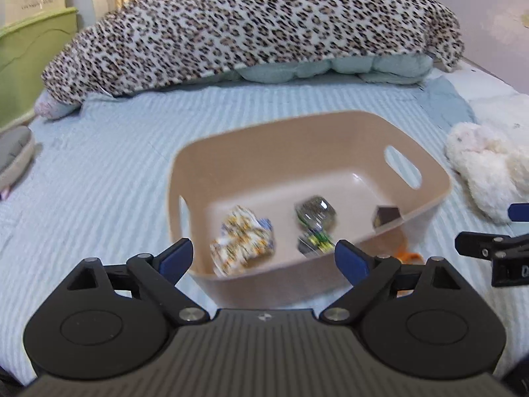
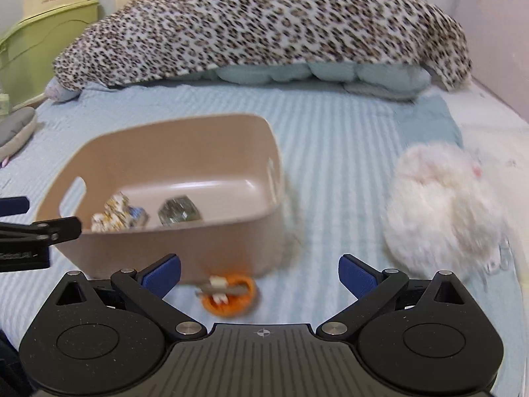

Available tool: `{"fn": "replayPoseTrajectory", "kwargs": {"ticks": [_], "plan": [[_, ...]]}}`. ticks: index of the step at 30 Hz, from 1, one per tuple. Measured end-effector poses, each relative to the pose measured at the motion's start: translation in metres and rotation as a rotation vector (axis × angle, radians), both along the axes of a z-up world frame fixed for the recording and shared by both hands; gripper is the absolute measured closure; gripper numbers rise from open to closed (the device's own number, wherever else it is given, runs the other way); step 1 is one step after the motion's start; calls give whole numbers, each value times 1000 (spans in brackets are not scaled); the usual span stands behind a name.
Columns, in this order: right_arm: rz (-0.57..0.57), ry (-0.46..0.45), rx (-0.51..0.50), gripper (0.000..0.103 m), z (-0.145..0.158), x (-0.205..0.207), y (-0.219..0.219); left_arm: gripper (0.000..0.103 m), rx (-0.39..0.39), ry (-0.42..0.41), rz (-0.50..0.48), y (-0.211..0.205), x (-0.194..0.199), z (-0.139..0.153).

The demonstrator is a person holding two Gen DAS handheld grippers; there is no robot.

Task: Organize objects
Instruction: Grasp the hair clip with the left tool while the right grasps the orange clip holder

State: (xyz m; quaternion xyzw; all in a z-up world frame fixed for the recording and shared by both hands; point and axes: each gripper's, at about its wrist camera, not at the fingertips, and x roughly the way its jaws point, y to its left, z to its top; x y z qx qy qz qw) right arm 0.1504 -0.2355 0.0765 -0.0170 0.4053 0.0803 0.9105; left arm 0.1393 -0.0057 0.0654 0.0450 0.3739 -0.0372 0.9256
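Observation:
A beige plastic bin (image 1: 264,152) stands on the bed and also shows in the right wrist view (image 2: 185,139). Inside lie a crumpled yellow-and-white packet (image 1: 243,243), a clear wrapped packet with green print (image 1: 315,225) and a small dark block (image 1: 386,216). My left gripper (image 1: 264,259) is open and empty, just in front of the bin's near wall. My right gripper (image 2: 259,276) is open and empty. A small orange ring-shaped object (image 2: 231,294) lies on the sheet between its fingers, close to the bin's near corner. The image is blurred.
A fluffy white plush toy (image 2: 443,211) lies to the right of the bin. A leopard-print blanket (image 2: 264,29) is heaped at the far side over a pale blue quilt (image 2: 317,74). A grey slipper-like item (image 1: 15,152) lies at the left edge. A green headboard (image 1: 29,53) is beyond.

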Motion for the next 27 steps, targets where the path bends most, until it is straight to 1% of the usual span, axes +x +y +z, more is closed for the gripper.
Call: {"fn": "replayPoseTrajectory", "kwargs": {"ticks": [3,7,11,17,19,21,25,27], "plan": [[-39,18,12,0,-9,-7,-12,10,11,21,-6,-4,-7,-11],[-76,69,23,0,-26,-8,-24,10,36,59,2,-8,-10,-30],[-93,85,-44,0,-44,-5,-24,10,34,100,3,-12,-11,-47],[-105,104,-69,0,-59,-1,-27,10,42,126,-14,-29,-8,-70],[-121,103,-88,0,-64,0,-29,10,31,132,-18,-35,-4,-75],[-126,121,-82,0,-68,2,-32,10,14,135,-20,-43,1,-78],[-144,142,-79,0,-75,4,-35,10,-38,124,-24,-58,11,-82],[-153,152,-80,0,-78,6,-37,10,-63,135,-23,-64,16,-85]]}}
